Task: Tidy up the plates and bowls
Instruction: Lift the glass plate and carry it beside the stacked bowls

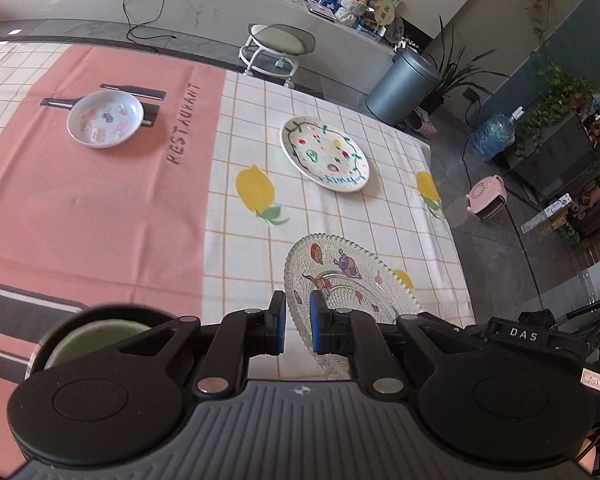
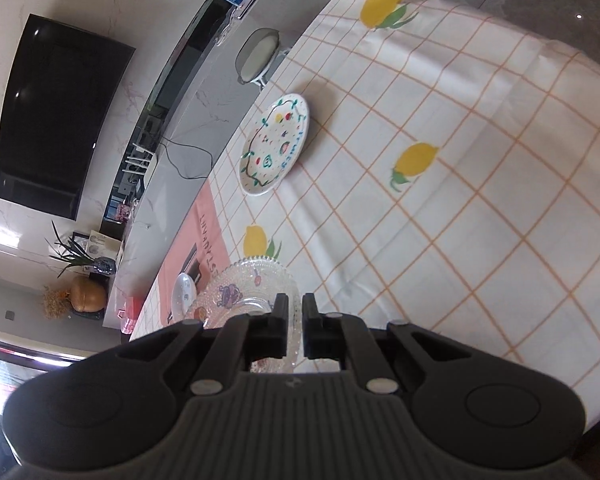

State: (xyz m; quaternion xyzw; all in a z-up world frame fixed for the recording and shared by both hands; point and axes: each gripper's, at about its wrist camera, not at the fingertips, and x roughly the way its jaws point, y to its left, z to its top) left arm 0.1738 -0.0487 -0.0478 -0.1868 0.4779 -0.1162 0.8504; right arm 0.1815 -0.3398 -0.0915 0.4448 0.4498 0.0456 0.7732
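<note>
Left wrist view, both tools grasping glass plate (image 1: 352, 276) rim, white bowl (image 1: 105, 119) and painted plate (image 1: 325, 154) empty

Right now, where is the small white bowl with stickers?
In the left wrist view, the small bowl sits far left on the pink cloth, beside the word RESTAURANT, well left of the painted white plate.
</note>
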